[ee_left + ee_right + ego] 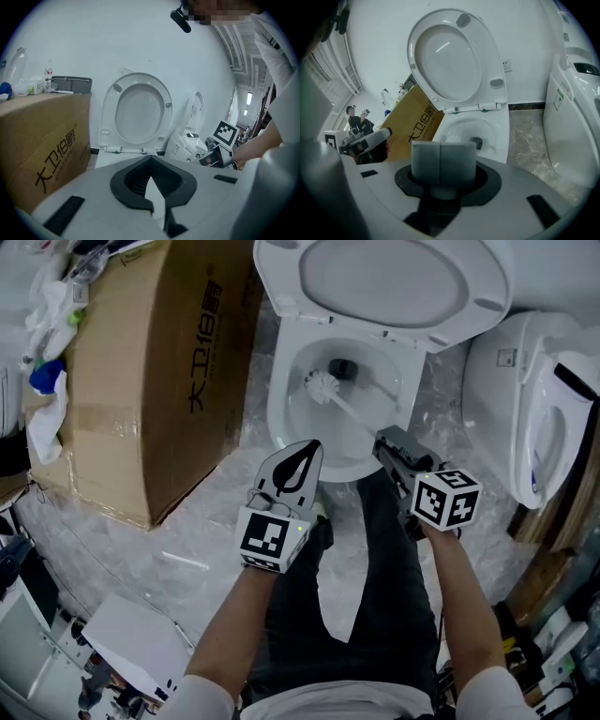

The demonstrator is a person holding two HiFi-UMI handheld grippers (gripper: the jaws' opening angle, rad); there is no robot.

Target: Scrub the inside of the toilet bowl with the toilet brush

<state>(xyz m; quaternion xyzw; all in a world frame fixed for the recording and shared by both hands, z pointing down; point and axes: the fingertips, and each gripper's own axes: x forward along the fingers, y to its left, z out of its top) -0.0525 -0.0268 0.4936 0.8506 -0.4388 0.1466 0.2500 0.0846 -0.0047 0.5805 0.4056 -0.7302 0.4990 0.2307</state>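
Student: What stage of the task does the head view show?

Tutor: At 12 o'clock, the toilet bowl [281, 404] with its lid [384, 277] raised. The toilet brush [352, 412] is inside it. Its bristle head [322, 384] lies against the inner wall at about 10 o'clock of the basin, just beside the dark drain opening [343, 368]. The handle leaves over the front rim at 5 o'clock.

Student: Which claw holds it?

Tutor: The right gripper [386, 440], jaws closed on the handle's end. Its own view shows the grey pads [426, 161] pressed together, with a white rounded part below them, taken to be the handle. The left gripper [312, 446], at 6 o'clock of the bowl, has its jaws drawn to a point with nothing between them, apart from the brush.

Student: How much is done?

Tutor: By judgement, scrubbing is under way, with the brush on one patch of wall. No foam or mark shows which walls are finished; the other walls and the rim's underside are probably left to do
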